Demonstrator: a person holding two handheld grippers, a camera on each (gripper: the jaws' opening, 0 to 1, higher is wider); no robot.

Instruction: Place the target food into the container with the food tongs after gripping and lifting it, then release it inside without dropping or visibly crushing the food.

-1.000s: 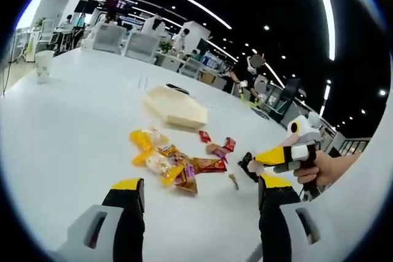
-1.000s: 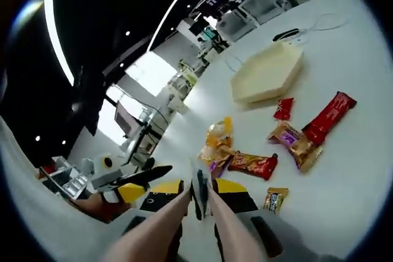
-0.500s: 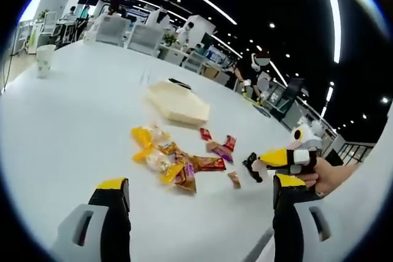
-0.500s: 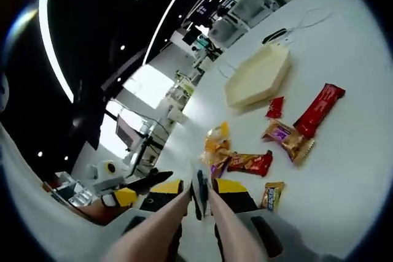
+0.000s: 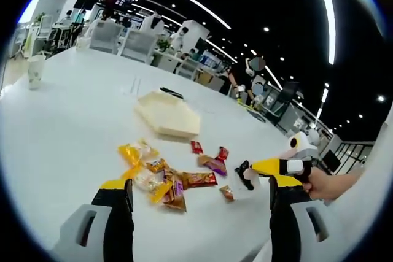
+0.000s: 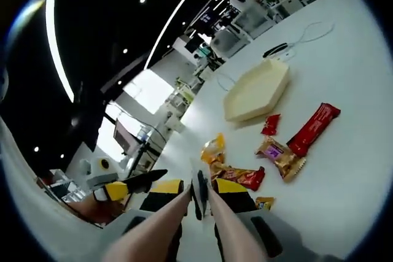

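Several wrapped snacks (image 5: pixel 169 179) lie in a loose pile on the white table (image 5: pixel 61 127), with a beige hexagonal container (image 5: pixel 167 113) beyond them. My left gripper (image 5: pixel 198 187) stands wide open and holds nothing, just short of the pile. My right gripper (image 5: pixel 276 167) comes in from the right in a hand. In the right gripper view my right gripper (image 6: pixel 198 188) is shut on pinkish food tongs (image 6: pixel 198 196) whose tips meet near a red-gold packet (image 6: pixel 242 176). The container (image 6: pixel 256 93) lies farther off, empty. My left gripper (image 6: pixel 126 187) shows at the left.
A long red bar (image 6: pixel 313 130), a small red packet (image 6: pixel 270 125) and a purple-gold wrapper (image 6: pixel 281 154) lie between pile and container. A black object with a cable (image 6: pixel 276 50) sits behind the container. A paper cup (image 5: pixel 35 70) stands far left. Chairs and people are beyond the table.
Both views have shifted a little with the hands. The snacks and the container lie where they were. The left jaws stay apart, and the right jaws stay closed on the tongs.
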